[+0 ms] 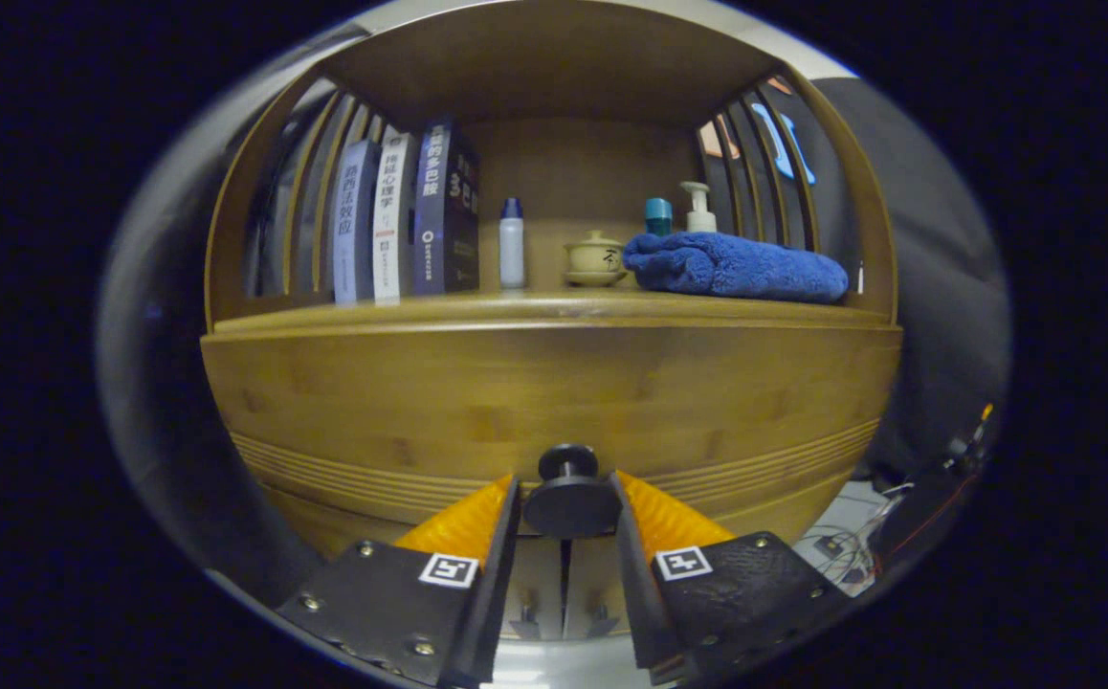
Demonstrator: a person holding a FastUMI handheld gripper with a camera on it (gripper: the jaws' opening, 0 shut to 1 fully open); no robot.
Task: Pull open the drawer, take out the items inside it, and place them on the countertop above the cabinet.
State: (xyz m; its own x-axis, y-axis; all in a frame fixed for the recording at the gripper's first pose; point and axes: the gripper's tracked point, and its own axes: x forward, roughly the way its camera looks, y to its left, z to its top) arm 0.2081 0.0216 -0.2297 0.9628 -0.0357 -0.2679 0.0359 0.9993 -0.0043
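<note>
The jaws (568, 507) are closing around the black drawer knob (570, 496), both fingers pressing its sides, giving purchase to pull the wooden drawer front (554, 402) outward; the desk (554, 304) beyond is carrying a blue towel (736, 266).

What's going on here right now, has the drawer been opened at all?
The handheld gripper has its fingers closed around the black knob on the wooden drawer front, both pressing its sides. The drawer looks shut, so nothing has come out yet. On the countertop above sit books, a small white bottle, a lidded ceramic cup, a folded blue towel, and two bottles behind it.
</note>
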